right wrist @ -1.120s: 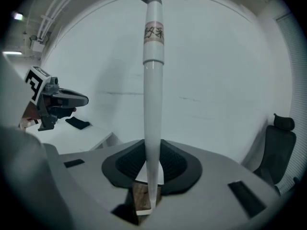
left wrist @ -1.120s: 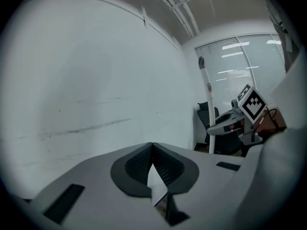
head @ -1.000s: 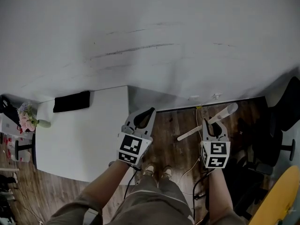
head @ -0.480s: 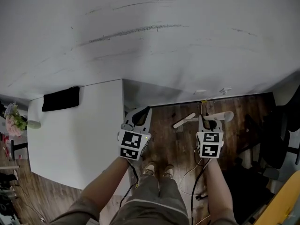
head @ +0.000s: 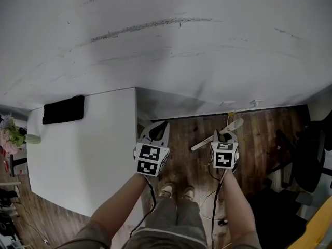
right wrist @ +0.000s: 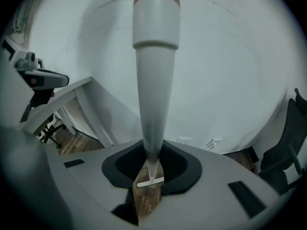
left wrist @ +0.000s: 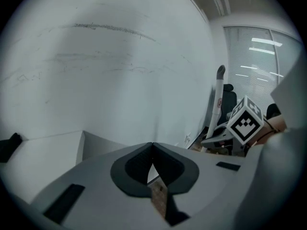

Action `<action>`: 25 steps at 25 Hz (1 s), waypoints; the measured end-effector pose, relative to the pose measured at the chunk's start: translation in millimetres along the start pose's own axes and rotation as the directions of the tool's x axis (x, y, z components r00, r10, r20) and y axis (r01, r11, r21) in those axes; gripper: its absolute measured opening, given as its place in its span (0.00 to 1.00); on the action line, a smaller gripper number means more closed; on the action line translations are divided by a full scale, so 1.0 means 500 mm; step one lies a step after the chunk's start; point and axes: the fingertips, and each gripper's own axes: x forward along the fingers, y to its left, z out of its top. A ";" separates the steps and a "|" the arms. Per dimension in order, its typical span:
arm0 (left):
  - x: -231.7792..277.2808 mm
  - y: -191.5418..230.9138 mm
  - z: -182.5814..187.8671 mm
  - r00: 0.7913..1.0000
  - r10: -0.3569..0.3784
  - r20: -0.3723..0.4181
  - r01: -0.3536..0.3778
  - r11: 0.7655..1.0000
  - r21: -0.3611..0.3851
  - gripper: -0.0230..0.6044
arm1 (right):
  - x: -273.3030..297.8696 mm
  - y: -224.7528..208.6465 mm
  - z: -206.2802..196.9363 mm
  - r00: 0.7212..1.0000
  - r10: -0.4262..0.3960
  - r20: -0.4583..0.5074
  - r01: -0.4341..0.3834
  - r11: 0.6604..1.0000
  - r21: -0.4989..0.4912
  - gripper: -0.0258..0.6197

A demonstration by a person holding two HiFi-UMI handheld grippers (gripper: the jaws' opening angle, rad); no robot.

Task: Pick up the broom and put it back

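wood floor (head: pixel 179 129) (white wall (head: pixel 166 51)); right hand-held gripper (head: pixel 224 137) pinches broom (head: pixel 204 143), left hand-held gripper (head: pixel 163 126) closed.

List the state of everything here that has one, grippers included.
left gripper: shut, nothing between the jaws.
right gripper: shut on the broom's handle.
broom: held by its white handle, standing steeply with the top end up; can't tell whether its lower end touches the floor.
black object: lying flat on the white table.
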 end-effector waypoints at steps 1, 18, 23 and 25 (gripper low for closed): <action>0.003 -0.001 -0.001 1.000 -0.005 -0.001 0.005 1.000 0.001 0.06 | 0.014 0.004 -0.001 1.000 0.003 0.000 -0.003 1.000 -0.007 0.20; 0.022 0.037 -0.010 1.000 -0.013 -0.002 0.013 0.998 -0.057 0.06 | 0.139 0.025 0.113 0.975 0.064 0.213 -0.065 0.998 -0.004 0.22; 0.015 0.044 -0.008 1.000 -0.016 0.000 0.016 0.998 -0.059 0.06 | 0.140 0.022 0.128 0.973 0.053 0.224 -0.054 0.999 0.000 0.23; 0.010 0.047 -0.005 1.000 -0.013 0.002 0.013 0.998 -0.056 0.06 | 0.131 0.022 0.130 0.974 0.058 0.220 -0.066 0.997 0.028 0.23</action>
